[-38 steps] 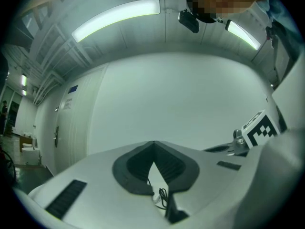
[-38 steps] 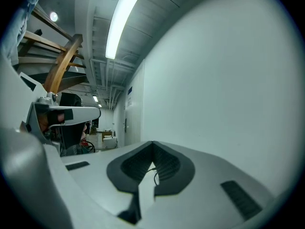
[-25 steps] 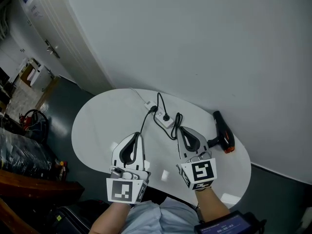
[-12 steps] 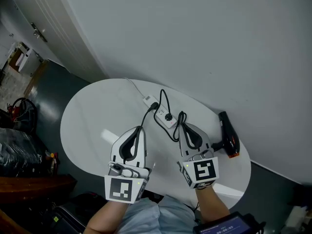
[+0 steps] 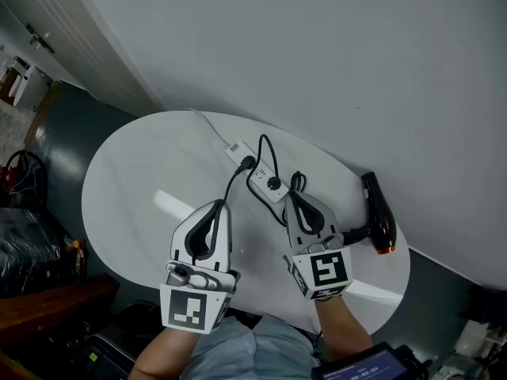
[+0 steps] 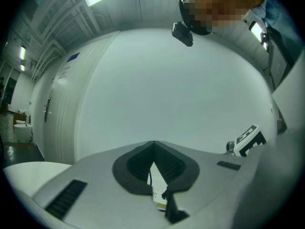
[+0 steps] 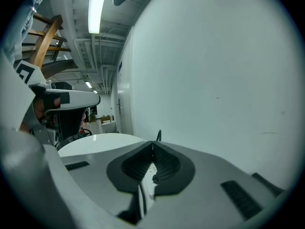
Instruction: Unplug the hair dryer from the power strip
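Note:
A white power strip (image 5: 264, 182) lies mid-table with two black plugs in it, one at its middle (image 5: 274, 184) and one at its far end (image 5: 247, 163). The black hair dryer (image 5: 379, 210) with an orange tip lies at the table's right edge, and its black cord (image 5: 290, 188) loops toward the strip. My left gripper (image 5: 219, 205) is shut and empty, just short of the strip on its left. My right gripper (image 5: 294, 199) is shut and empty too, its tips beside the cord loop. Through the left gripper's (image 6: 153, 143) jaws I glimpse the strip (image 6: 158, 198).
The white oval table (image 5: 142, 172) stands against a plain white wall (image 5: 317, 62). The strip's white lead (image 5: 207, 127) runs off the far left edge. A second black cord (image 5: 232, 185) trails from the strip toward the left gripper. Dark floor and clutter (image 5: 24, 204) lie to the left.
Both grippers have sunk toward the table and edged forward to the power strip, staying shut. The head view has shifted, so more of the table's left side shows.

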